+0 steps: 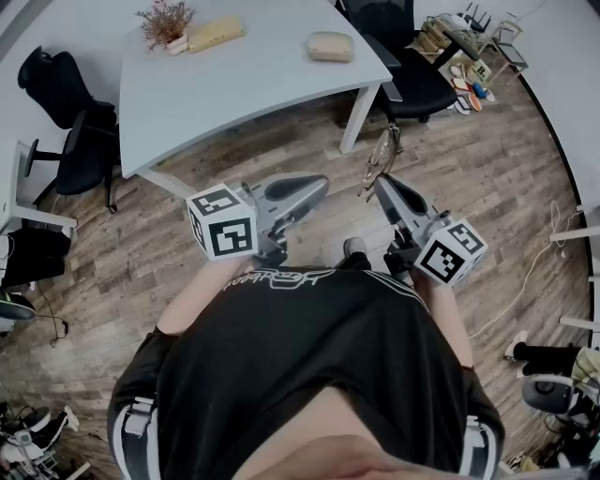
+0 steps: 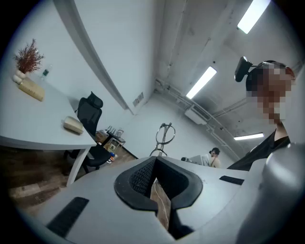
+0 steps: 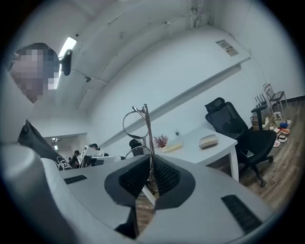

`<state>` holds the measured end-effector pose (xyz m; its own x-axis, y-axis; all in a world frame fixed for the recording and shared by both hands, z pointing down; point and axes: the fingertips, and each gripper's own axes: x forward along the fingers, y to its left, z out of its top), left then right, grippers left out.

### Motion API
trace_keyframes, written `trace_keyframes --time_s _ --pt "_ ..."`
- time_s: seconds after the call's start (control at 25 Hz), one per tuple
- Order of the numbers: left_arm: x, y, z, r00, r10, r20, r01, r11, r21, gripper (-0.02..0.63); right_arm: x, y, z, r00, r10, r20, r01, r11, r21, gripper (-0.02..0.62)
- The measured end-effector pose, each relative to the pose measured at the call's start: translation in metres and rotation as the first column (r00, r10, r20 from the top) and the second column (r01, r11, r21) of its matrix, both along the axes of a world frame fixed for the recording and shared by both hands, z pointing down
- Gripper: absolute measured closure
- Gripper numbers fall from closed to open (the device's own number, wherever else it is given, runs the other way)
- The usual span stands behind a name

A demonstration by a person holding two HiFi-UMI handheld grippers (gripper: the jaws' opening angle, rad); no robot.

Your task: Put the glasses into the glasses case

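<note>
I hold the thin metal-framed glasses [image 1: 382, 153] upright in my right gripper [image 1: 382, 180], below the white table's [image 1: 253, 89] near edge. In the right gripper view the glasses [image 3: 146, 128] rise from between the shut jaws of that gripper [image 3: 152, 156]. The beige glasses case [image 1: 330, 45] lies closed at the table's far right, also visible as the case [image 3: 208, 141] and the case [image 2: 74, 125]. My left gripper [image 1: 314, 185] hangs beside the right one, shut and empty; in its own view the left gripper [image 2: 155, 157] faces the glasses [image 2: 163, 137].
A dried plant [image 1: 167, 22] and a long beige object [image 1: 216, 33] sit at the table's far left. Black office chairs stand at the right [image 1: 412, 66] and the left [image 1: 70, 127]. Clutter [image 1: 469, 70] lies on the wooden floor at the upper right.
</note>
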<state>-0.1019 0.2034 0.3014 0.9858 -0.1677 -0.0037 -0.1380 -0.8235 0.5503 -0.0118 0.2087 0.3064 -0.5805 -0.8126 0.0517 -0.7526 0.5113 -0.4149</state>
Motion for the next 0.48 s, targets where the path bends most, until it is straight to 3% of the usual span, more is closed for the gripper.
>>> trace_keyframes --time_s 0.48 --pt "-0.015 -0.004 -0.008 1.000 -0.023 -0.014 0.023 0.999 0.022 0.598 -0.011 -0.002 -0.010 0.999 -0.012 -0.036 0.013 1.000 0.027 0.569"
